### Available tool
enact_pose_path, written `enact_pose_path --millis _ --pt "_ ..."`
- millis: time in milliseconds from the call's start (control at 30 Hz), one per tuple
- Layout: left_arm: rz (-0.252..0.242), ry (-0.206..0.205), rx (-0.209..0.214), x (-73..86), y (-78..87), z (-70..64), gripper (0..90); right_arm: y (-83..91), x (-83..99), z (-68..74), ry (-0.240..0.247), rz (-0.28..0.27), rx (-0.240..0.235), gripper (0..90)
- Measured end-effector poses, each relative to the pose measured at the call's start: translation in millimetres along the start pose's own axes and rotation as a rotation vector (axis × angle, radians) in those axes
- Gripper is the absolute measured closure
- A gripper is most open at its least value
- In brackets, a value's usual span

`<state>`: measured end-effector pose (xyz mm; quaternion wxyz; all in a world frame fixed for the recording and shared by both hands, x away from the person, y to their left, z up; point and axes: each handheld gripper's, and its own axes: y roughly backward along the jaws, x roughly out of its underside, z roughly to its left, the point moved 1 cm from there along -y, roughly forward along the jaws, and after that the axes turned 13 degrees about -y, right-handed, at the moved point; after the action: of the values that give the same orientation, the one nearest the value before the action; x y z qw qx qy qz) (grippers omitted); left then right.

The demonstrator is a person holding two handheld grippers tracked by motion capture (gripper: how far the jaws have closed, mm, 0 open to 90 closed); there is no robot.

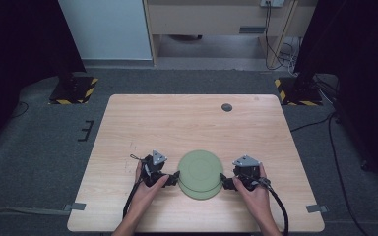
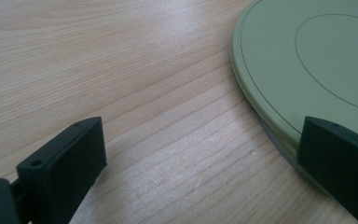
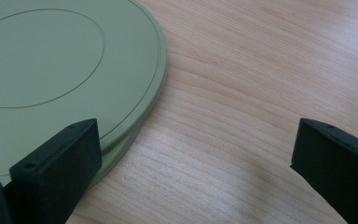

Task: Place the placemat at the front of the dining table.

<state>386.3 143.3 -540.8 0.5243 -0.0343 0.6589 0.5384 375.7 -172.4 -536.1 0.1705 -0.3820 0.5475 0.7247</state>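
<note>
Green plate lies upside-down near the table's front edge; left gripper and right gripper flank its rim, jaws apart, nothing grasped yet.

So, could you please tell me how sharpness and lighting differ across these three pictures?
High view: even light on the table, dark corners, soft detail. Left gripper view: pale sheen on the wood, green disc crisp, near jaws slightly soft. Right gripper view: faint shadow beside the disc's edge.

The high view looks forward and down from above the bench, while both claw cameras skim its wood closely, sharing the green disc from opposite edges.
</note>
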Motion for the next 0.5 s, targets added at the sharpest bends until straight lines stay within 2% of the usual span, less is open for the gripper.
enact_pose_path --millis 267,333,500 --pt "0.004 -0.009 -0.016 -0.6 1.4 -3.0 2.9 3.7 2.4 3.0 0.022 0.011 -0.017 4.8" --pt "0.005 -0.004 -0.013 -0.4 0.9 -2.1 2.1 3.9 2.5 4.4 0.030 0.006 -0.008 4.5" --pt "0.005 0.001 -0.017 -1.0 -0.6 -0.8 0.8 1.1 1.6 2.0 0.011 0.008 -0.009 1.7"
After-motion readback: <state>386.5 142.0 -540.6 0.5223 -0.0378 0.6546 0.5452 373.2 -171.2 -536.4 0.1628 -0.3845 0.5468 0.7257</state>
